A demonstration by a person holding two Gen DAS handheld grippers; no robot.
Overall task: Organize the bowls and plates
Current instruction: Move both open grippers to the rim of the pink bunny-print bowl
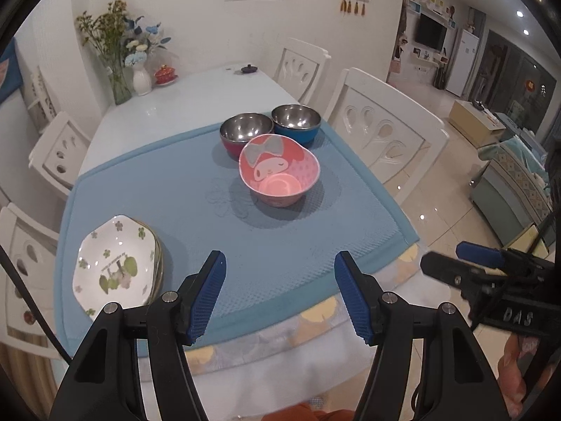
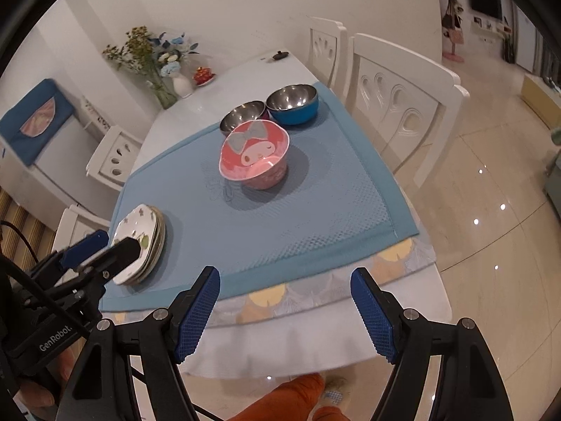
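Both the left gripper [image 1: 279,263] and right gripper [image 2: 284,279] hang released and empty over the mat's [image 1: 280,245] near edge, since the plates [image 1: 117,263] lie stacked near left and three bowls [image 1: 279,169] cluster farther back.

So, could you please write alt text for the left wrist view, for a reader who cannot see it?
The open, empty left claw hovers above the near edge of a blue mat that holds a pink cartoon bowl, two steel bowls behind it, and a stack of floral plates at left. The right claw enters at right.
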